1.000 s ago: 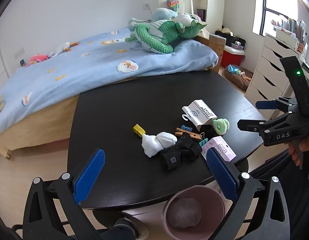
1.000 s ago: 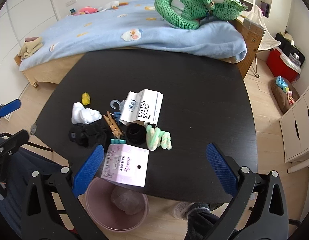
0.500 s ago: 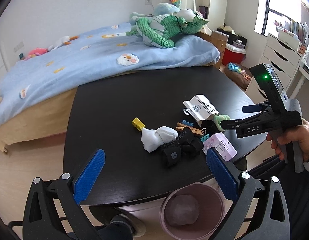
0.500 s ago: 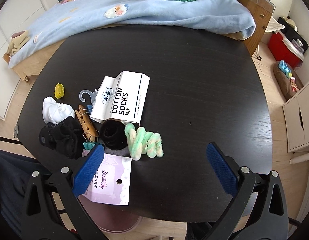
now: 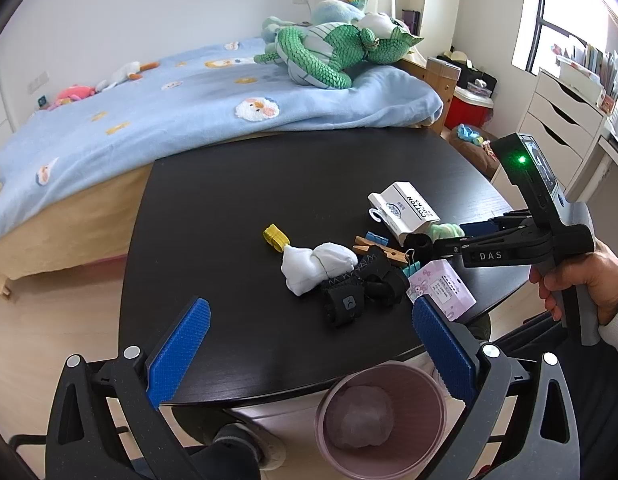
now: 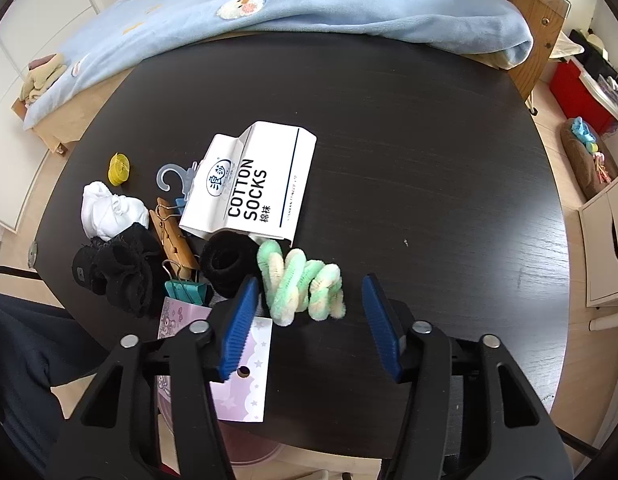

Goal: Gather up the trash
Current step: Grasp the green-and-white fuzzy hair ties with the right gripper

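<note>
On the black table (image 6: pixel 389 140) lies a white "COTTON SOCKS" packaging card (image 6: pixel 253 184) with a pink-lilac card (image 6: pixel 241 368) at the near edge. My right gripper (image 6: pixel 309 282) points steeply down, its jaws closing around a green-and-cream fuzzy coil (image 6: pixel 297 292). The blue pads (image 6: pixel 237 320) stand either side of the coil with a gap on each. In the left wrist view that right gripper (image 5: pixel 449 236) sits low over the pile. My left gripper (image 5: pixel 309 304) hangs open and empty over the table's front edge, above a pink bin (image 5: pixel 321 412).
A white sock (image 6: pixel 109 208), black socks (image 6: pixel 121 272), a black scrunchie (image 6: pixel 229 260), a wooden clothespin (image 6: pixel 171 232), a teal binder clip (image 6: pixel 187 290) and a yellow item (image 6: pixel 119 168) crowd the left. A bed (image 5: pixel 189 112) lies behind, drawers (image 5: pixel 565 128) to the right.
My right gripper has sunk toward the pile, and its jaws have narrowed from wide open to straddle the green fuzzy coil. The left gripper has stayed put.
</note>
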### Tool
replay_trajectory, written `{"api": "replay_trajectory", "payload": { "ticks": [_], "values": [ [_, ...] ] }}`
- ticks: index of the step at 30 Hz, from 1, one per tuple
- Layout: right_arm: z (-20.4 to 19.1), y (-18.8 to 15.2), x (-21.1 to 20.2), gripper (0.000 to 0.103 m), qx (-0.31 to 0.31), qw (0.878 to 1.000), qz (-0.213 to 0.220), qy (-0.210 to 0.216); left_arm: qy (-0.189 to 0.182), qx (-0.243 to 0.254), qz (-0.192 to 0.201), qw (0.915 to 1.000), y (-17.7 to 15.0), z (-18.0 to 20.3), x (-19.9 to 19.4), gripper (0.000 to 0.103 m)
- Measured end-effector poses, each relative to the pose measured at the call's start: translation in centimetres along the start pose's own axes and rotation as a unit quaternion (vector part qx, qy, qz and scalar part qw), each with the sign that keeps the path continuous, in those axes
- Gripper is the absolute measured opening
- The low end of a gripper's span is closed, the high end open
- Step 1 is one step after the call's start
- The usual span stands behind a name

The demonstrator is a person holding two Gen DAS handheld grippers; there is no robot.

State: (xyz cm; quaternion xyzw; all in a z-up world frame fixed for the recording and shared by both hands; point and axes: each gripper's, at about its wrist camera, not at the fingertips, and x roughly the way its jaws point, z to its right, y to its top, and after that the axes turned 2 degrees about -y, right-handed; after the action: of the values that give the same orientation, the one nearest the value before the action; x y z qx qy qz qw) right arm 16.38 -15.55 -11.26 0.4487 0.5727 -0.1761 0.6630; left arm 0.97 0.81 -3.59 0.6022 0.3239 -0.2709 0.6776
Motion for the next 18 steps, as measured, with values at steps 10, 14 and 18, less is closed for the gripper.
{"api": "replay_trajectory", "payload": {
  "ticks": [10,14,18],
  "values": [
    [0.2,-0.4,-0.7,0.022,-0.002,1.000,0.010,0.002,0.000,0.000,-0.001,1.0000,0.0,-0.1,0.1,0.097],
    [0.1,-0.3,-1.5,0.020,0.001,1.000,0.020,0.004,-0.001,0.000,-0.002,1.0000,-0.1,0.0,0.2,0.097],
    [-0.2,-0.3,-2.8,0.020,-0.001,0.999,0.033,0.007,-0.002,0.004,-0.006,1.0000,0.0,0.3,0.4,0.097]
  ]
}}
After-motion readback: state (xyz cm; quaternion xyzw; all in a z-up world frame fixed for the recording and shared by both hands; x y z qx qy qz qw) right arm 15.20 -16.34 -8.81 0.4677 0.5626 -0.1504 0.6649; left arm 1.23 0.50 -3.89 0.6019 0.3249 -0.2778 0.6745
